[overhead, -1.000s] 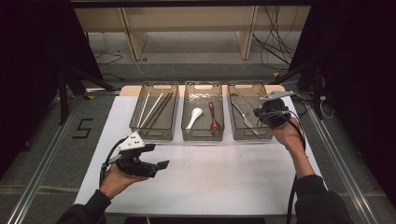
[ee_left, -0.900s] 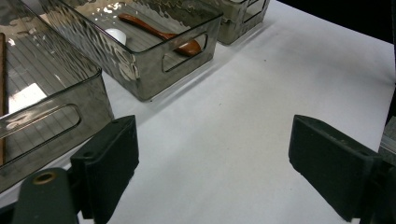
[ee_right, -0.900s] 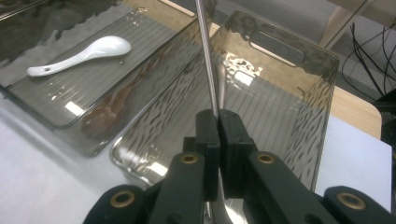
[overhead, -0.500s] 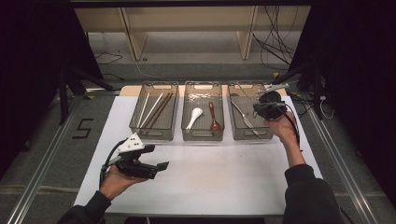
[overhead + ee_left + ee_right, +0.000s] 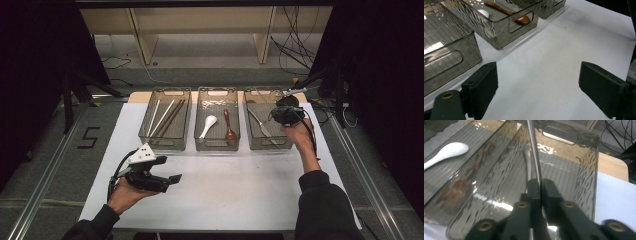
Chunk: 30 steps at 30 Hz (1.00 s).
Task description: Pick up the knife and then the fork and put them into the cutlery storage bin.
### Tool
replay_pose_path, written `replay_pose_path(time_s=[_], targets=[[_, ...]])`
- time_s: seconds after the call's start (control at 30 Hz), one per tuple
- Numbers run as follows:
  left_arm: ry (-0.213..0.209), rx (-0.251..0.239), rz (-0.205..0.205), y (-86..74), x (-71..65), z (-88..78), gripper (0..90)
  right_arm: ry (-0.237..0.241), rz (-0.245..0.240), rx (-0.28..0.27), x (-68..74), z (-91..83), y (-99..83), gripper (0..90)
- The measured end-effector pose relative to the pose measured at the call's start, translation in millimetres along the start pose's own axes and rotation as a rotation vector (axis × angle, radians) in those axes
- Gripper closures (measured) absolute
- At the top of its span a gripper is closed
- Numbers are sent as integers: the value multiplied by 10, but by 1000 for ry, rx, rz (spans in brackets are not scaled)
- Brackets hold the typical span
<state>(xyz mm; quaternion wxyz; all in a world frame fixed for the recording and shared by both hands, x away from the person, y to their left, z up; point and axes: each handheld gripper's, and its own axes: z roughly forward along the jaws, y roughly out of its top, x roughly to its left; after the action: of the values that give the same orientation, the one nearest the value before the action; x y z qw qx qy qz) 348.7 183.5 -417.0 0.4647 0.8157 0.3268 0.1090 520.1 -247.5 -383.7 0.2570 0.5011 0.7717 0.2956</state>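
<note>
- White tabletop (image 5: 240, 200) carries three smoky clear bins in a row at its far edge, with dark surroundings and cables on the floor beyond.
- Left bin (image 5: 165, 120) holds chopsticks; middle bin (image 5: 216, 120) holds a white spoon (image 5: 208, 125) and a reddish-brown spoon (image 5: 229, 127).
- Right gripper (image 5: 539, 187) hangs over the right bin (image 5: 267, 125), jaws nearly together with a thin metal utensil handle (image 5: 533, 147) standing up between them; the utensil slants up and away over the bin.
- Its jaws have just been opening a little; in the right gripper view the pads still look close against the handle, so I judge the grip is only starting to ease.
- Another metal piece (image 5: 260, 125) lies on the floor of that bin.
- Left gripper (image 5: 172, 178) is held low over the bare table near the person, jaws wide apart and holding nothing.
- Step in hand, as I read it: putting the metal utensil into the right bin, sorting cutlery by kind.
- Next move calls for lowering the tip inside the walls, opening the jaws fully so the piece drops flat, then lifting straight out without catching the rim.
</note>
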Motion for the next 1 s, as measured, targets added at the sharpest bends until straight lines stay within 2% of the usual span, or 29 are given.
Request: replay_pose_path(time_s=[0.03, 0.3, 0.53, 0.77, 0.9, 1.0], targets=[[1, -1, -1, 0, -1, -1, 154, 2, 11, -3, -4, -1, 9, 683], [4, 0, 3, 5, 3, -14, 154, 48, 4, -23, 15, -102, -11, 626], [8, -19, -14, 8, 7, -25, 154, 103, -14, -51, 151, -251, -53, 536], [9, -28, -19, 5, 21, -34, 153, 182, 24, -107, 275, -411, -196, 473], [12, -38, -23, 7, 22, -39, 153, 219, 13, -129, 352, -496, -302, 423], [11, -39, -28, 6, 28, -42, 153, 247, 23, -147, 402, -553, -397, 397]])
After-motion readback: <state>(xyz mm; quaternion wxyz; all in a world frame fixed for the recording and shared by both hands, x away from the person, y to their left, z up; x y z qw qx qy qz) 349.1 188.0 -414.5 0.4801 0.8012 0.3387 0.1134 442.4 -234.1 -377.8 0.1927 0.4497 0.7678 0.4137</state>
